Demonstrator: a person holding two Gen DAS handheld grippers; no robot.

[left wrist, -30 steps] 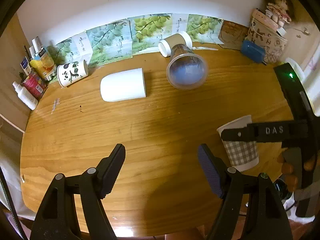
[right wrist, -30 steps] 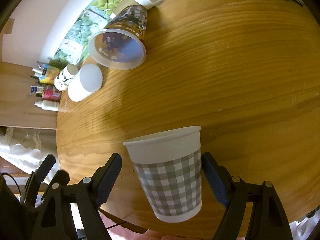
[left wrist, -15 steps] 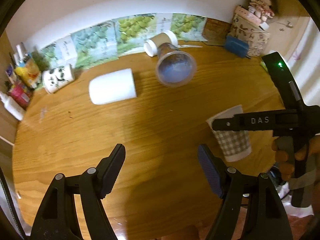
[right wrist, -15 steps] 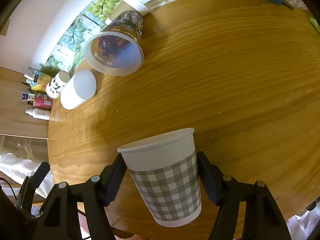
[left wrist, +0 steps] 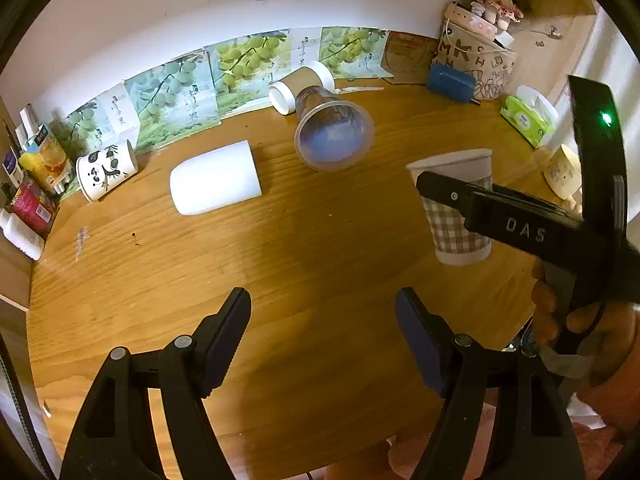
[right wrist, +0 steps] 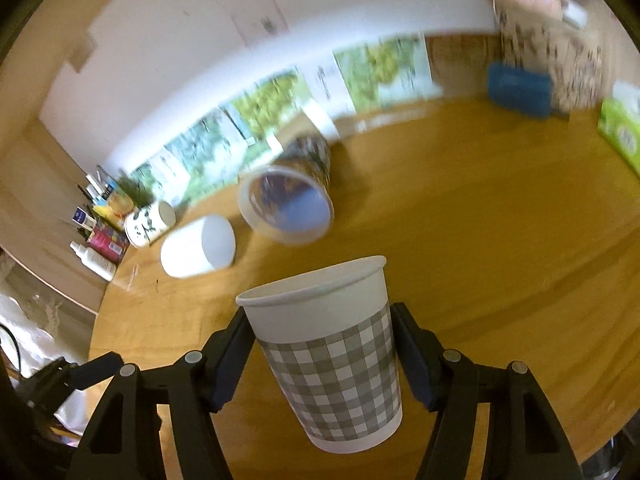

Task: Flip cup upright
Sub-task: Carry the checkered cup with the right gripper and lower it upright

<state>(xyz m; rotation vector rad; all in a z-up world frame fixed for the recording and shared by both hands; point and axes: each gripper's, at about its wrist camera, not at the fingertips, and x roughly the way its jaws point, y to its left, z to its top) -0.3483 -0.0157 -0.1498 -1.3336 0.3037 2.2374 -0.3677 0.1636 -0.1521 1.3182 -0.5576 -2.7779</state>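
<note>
Between the two pads of the right gripper (right wrist: pixel 322 350) sits the checked paper cup (right wrist: pixel 332 364), mouth up and leaning slightly, each pad pressed against one side of its wall just under the plain white band. That mid-height clamp keeps the rim free and lets the base point down at the wooden table (right wrist: pixel 480 248), which suits setting the cup on its foot. From the left wrist view the cup (left wrist: pixel 456 208) appears to hang a little above the table near its right edge, though contact at the base cannot be ruled out. The left gripper (left wrist: pixel 322 336) hovers low over bare wood with its jaws spread wide and nothing between them, kept out of the way. Farther back, a white cup (left wrist: pixel 216 182), a clear plastic cup (left wrist: pixel 332 136), a brown paper cup (left wrist: pixel 298 86) and a panda mug (left wrist: pixel 106 168) all lie on their sides, probably awaiting the same treatment. Judging by its pose, this cup is almost righted; only lowering and letting go seem left.
</note>
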